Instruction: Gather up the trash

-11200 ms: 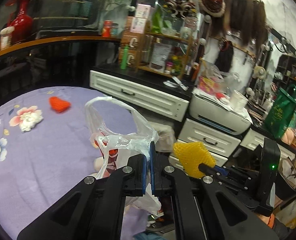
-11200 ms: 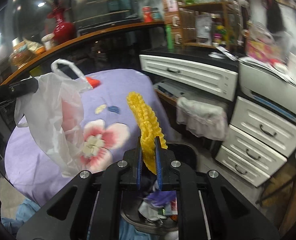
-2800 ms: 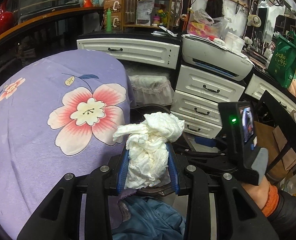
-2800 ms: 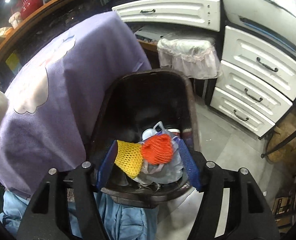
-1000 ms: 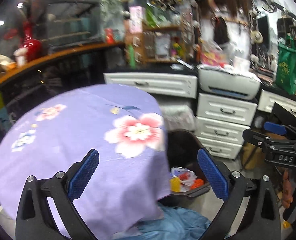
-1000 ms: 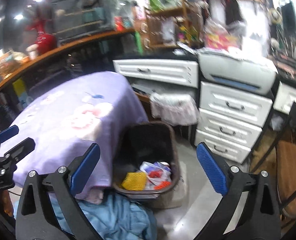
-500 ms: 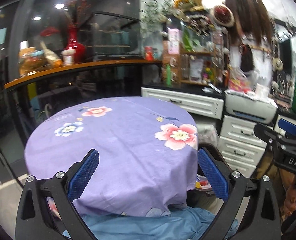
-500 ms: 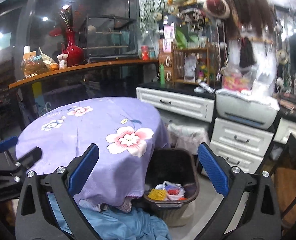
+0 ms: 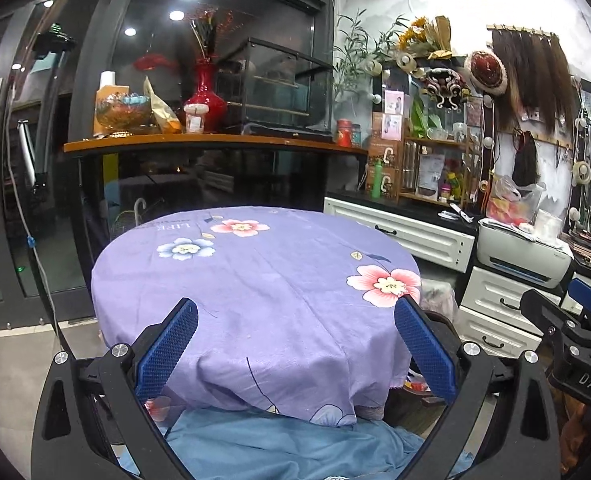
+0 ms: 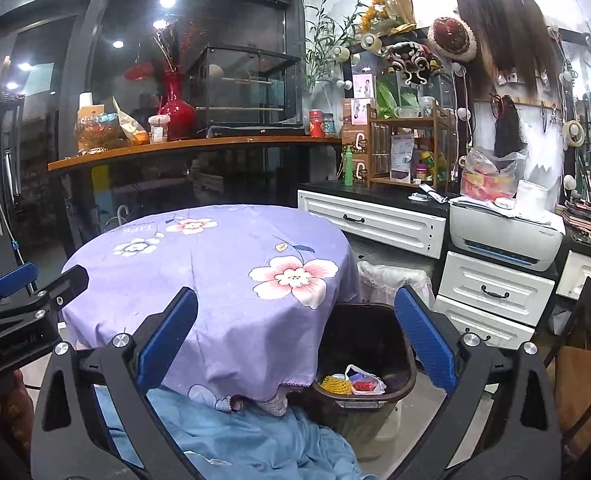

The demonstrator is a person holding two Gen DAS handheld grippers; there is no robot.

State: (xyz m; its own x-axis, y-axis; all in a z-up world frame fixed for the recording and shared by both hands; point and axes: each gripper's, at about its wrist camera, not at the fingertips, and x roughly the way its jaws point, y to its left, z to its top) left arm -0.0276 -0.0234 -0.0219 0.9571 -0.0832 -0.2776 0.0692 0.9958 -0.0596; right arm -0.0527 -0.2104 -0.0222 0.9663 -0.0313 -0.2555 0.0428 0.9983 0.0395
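From the left wrist view the left gripper (image 9: 295, 354) has its fingers (image 9: 166, 354) spread wide with nothing in them, looking over the purple flowered cloth (image 9: 255, 280) on the round counter, which shows no scraps I can spot. The right wrist view has the right gripper (image 10: 295, 350) splayed and empty too, and the trash, a yellow mesh piece (image 10: 336, 385) plus a plastic bag (image 10: 362, 380), sits inside the dark bin (image 10: 399, 352) just beside the counter's edge. Looks basically done to me, so I'd scan the cloth and the floor around the bin for stragglers before calling it.
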